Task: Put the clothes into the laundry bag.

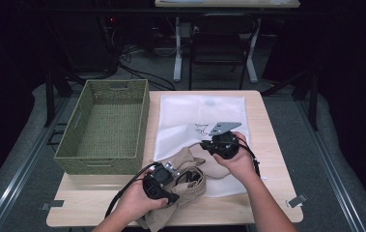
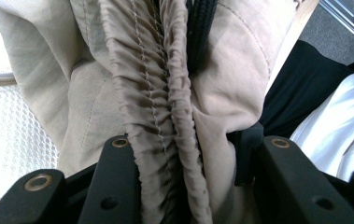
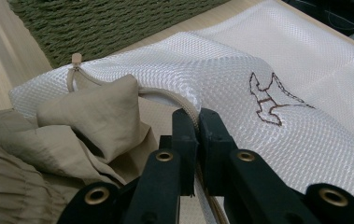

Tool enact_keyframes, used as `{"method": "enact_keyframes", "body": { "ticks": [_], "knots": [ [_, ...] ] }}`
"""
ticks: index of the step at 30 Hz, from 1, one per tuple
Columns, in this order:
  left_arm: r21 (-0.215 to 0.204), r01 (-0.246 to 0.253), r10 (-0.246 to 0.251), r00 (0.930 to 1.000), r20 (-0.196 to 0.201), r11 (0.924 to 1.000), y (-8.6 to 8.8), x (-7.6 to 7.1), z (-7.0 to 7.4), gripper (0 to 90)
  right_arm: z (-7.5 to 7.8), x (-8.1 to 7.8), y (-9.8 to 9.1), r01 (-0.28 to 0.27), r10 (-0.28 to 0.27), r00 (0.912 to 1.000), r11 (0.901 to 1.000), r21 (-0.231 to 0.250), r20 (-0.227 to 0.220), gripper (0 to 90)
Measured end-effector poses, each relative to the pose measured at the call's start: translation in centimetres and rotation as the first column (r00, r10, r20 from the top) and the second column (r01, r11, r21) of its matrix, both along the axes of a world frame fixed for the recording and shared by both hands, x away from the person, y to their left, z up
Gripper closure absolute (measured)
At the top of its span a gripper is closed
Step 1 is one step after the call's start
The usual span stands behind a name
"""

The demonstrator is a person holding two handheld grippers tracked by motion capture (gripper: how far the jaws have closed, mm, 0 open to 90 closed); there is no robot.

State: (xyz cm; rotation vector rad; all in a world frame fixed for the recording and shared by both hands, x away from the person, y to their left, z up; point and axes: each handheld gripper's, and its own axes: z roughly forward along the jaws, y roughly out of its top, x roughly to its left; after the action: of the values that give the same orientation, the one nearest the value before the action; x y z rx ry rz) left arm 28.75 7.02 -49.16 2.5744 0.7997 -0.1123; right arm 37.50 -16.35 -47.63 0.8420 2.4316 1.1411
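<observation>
Left gripper (image 2: 184,154) pinches tan shorts' (image 1: 190,181) waistband running 6-to-12, right gripper (image 3: 195,116) clamped shut on mesh bag's (image 3: 268,74) rim, bag stretching toward 12.

Matt beige cloth garment (image 2: 165,93), white mesh bag (image 3: 268,60)

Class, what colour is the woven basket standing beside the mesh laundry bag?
Olive green; the woven basket shows best in the high view.

Left gripper (image 1: 168,175): black body w/ metal bracket, thick black cable trailing off. Right gripper (image 1: 208,144): black, grey 3-cornered plate on top, cable too. Jaws are matte black bars w/ brass-ringed screw holes. Forearms bare, no sleeves.
</observation>
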Motion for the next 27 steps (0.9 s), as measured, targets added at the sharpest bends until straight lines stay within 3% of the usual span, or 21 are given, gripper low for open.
{"method": "enact_keyframes", "body": {
  "ticks": [27],
  "knots": [
    [-0.008, -0.022, 0.022, 0.9997, -0.01, 0.9997, 0.0, 0.3, -0.2, 63.4, 1.2, 0.3, -0.1, -0.001, 0.001, 0.9995, 0.9998, 0.021, 0.032, 86.2]
  ]
}}
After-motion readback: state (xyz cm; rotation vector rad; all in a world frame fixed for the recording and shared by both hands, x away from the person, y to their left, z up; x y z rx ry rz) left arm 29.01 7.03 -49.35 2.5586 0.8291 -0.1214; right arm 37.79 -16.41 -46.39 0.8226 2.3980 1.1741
